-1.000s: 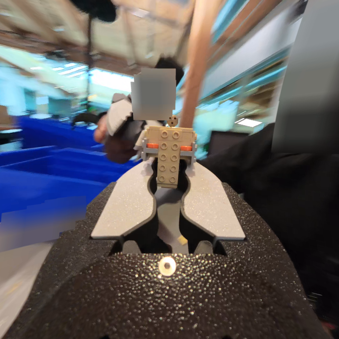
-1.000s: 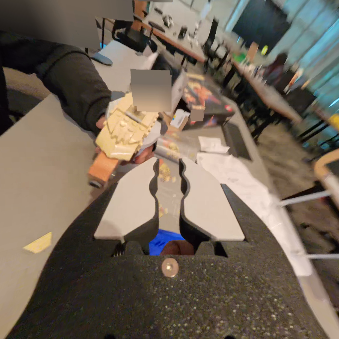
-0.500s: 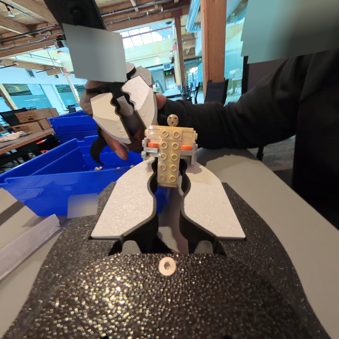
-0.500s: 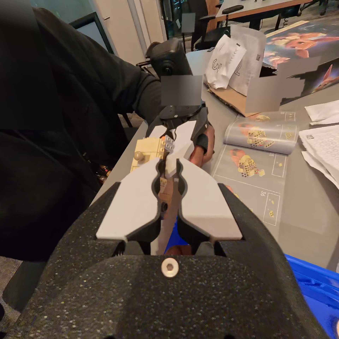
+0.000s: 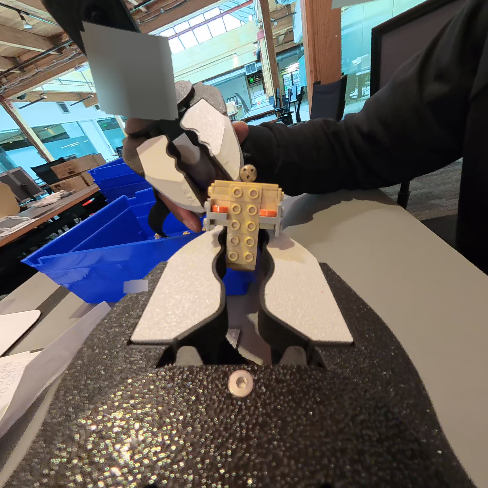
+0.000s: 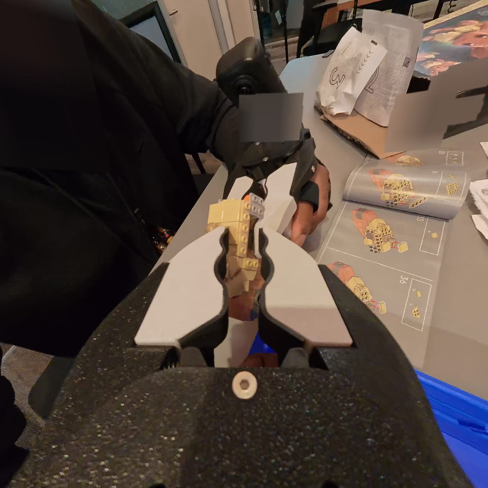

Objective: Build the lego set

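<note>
Tan model (image 5: 241, 224): we see it clamped upright between left hand-held gripper (image 5: 241, 237) fingertips, above the grey surface (image 5: 383, 264).
Right hand-held gripper (image 6: 243, 237): slightly parted, empty, just beside the model.
Blue bin (image 5: 105, 253): behind, on the surface.

Wrist views face each other, sharing lego build (image 5: 242, 224) close-up.

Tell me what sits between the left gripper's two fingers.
The tan lego assembly, clamped upright at the left gripper tips; the left wrist view shows it, with the right gripper close behind.
</note>
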`<state>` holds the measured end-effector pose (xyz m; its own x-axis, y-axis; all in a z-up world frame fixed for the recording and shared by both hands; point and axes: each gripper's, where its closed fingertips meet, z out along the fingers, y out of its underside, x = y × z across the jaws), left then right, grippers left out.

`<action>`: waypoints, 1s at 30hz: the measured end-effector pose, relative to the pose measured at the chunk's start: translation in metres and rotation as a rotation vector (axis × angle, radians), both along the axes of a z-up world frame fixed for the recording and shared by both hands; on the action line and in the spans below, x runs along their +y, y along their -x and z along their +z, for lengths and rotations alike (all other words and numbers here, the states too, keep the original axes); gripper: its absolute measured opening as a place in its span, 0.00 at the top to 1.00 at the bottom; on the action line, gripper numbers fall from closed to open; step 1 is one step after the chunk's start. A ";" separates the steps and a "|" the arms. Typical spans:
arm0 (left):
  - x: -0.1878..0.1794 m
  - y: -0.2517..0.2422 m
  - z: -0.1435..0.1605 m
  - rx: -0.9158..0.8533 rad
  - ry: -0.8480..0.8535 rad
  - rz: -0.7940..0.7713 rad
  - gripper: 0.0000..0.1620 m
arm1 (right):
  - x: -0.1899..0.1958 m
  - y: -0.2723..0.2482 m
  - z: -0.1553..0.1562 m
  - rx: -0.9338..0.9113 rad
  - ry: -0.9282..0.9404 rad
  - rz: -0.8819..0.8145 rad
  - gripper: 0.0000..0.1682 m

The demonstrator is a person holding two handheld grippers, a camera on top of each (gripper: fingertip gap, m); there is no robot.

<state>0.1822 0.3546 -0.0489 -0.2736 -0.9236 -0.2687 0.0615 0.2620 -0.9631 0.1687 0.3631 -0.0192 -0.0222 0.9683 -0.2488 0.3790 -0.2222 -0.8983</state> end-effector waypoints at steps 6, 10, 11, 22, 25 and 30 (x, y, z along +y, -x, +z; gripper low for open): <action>0.000 0.000 0.000 -0.003 -0.022 0.003 0.87 | -0.003 0.001 0.001 0.029 0.028 0.028 0.92; -0.002 0.001 0.001 -0.016 -0.073 0.010 0.87 | -0.007 0.002 0.003 0.062 0.040 0.056 0.91; -0.003 0.001 0.001 -0.021 -0.087 0.014 0.86 | -0.007 0.002 0.003 0.065 0.046 0.058 0.92; -0.005 0.001 -0.003 -0.031 -0.240 0.056 0.87 | -0.013 0.005 -0.001 0.056 0.105 0.092 0.94; -0.005 0.001 -0.006 -0.023 -0.258 0.059 0.87 | -0.013 0.006 -0.003 0.055 0.135 0.097 0.94; -0.007 0.001 -0.009 -0.019 -0.271 0.053 0.87 | -0.015 0.007 -0.006 0.046 0.134 0.107 0.94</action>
<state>0.1814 0.3476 -0.0576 -0.2196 -0.8300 -0.5128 0.0579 0.5136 -0.8561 0.1618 0.3480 -0.0254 -0.1378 0.9180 -0.3719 0.3666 -0.3016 -0.8802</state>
